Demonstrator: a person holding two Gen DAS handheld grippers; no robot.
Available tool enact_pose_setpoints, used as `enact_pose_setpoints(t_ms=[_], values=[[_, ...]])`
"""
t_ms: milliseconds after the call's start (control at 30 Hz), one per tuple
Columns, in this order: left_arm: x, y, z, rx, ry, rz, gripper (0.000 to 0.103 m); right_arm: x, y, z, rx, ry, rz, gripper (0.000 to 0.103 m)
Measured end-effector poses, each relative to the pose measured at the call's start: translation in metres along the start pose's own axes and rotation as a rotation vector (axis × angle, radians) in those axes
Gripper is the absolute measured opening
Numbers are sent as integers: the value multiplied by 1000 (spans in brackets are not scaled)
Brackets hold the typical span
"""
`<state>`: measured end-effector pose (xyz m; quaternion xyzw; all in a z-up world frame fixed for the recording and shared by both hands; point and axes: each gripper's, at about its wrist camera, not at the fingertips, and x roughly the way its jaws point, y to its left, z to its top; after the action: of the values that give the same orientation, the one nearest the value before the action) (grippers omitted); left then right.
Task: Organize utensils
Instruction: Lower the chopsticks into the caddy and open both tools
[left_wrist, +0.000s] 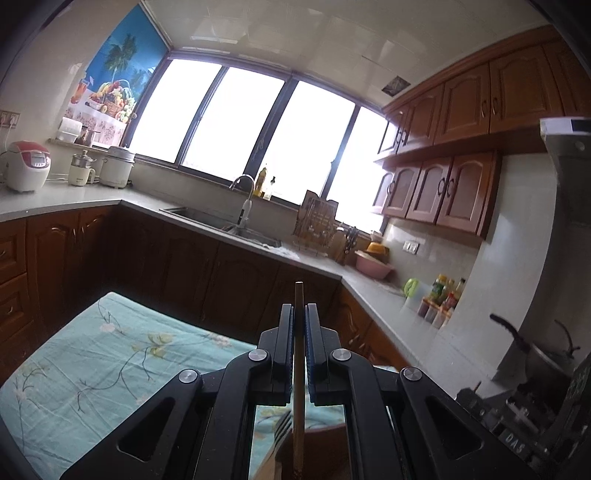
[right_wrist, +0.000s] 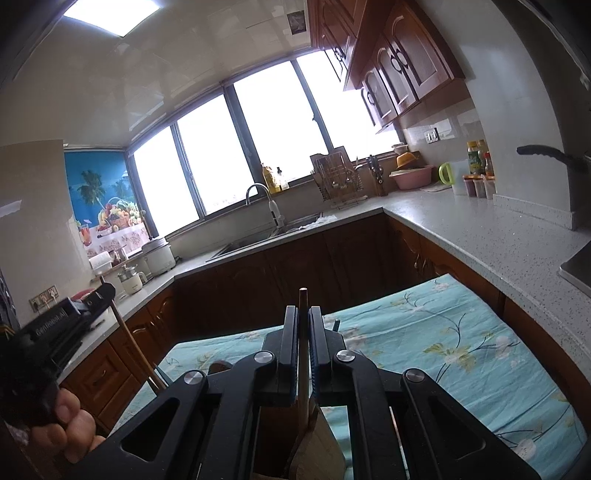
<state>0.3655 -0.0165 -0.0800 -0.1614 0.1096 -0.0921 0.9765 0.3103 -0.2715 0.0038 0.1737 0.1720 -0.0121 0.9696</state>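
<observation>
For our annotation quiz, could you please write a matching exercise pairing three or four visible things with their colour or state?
Things:
1. left gripper
2. tablecloth
3. basin
4. upper cabinets

Colour or state:
A. pink
B. brown wood
C. shut on a wooden handle
D. pale blue with a flower print

Pairs: 1-C, 2-D, 3-A, 4-B

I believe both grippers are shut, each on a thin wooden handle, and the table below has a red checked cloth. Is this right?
Not quite. The cloth is light blue-green with a flower print, as the right wrist view shows. The rest holds: left gripper and right gripper are each shut on a wooden handle.
</observation>
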Motion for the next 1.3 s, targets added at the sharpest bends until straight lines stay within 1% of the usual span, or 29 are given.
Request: enact_pose_setpoints(t_ms=[67,200,333,433,500,600,633,667,700,733,767,800,867,900,967,1000,1067,1100,1167,1233,1300], values=[[4,0,-6,11,26,-3,4,3,-1,-3,1,13,-1,5],[5,1,-7,45,70,-8,5,7,-1,-7,-3,34,-2,5],[4,-3,8,87,107,-5,5,6,1,-3,-7,46,-5,6],[1,-4,18,94,127,-9,5,7,1,-2,-4,62,-4,10],[2,-6,24,103,149,-6,6,6,0,-2,1,66,-6,10],[3,-7,33,102,168,-12,11,6,0,-3,10,76,-4,11],[3,-7,36,103,169,-8,18,5,0,-3,14,78,1,13],[1,-8,38,105,164,0,25,4,0,-3,17,79,3,19],[-1,-7,40,104,160,2,28,2,0,-2,18,77,3,25],[-4,-7,43,100,157,-3,34,1,0,-2,20,75,6,36],[-6,-7,44,100,157,-5,38,-2,0,-1,23,70,12,43],[-8,-7,44,100,159,-5,41,-5,1,0,24,65,12,45],[-15,-6,46,98,161,-7,54,-9,1,2,28,59,13,45],[-19,-5,47,99,163,-2,58,-12,0,2,35,59,18,47],[-29,-3,47,95,167,-1,80,-17,-2,3,46,62,28,62],[-35,-2,48,93,169,7,84,-21,-3,3,51,60,33,66],[-46,2,47,97,184,31,89,-30,-3,1,52,54,32,79],[-48,2,46,98,196,35,91,-35,-3,0,48,53,32,81],[-58,6,45,95,228,42,94,-46,-2,-4,35,61,35,89],[-66,7,46,86,252,57,94,-55,-2,-9,37,70,43,92],[-76,10,44,80,284,68,94,-64,-3,-14,36,82,45,93]])
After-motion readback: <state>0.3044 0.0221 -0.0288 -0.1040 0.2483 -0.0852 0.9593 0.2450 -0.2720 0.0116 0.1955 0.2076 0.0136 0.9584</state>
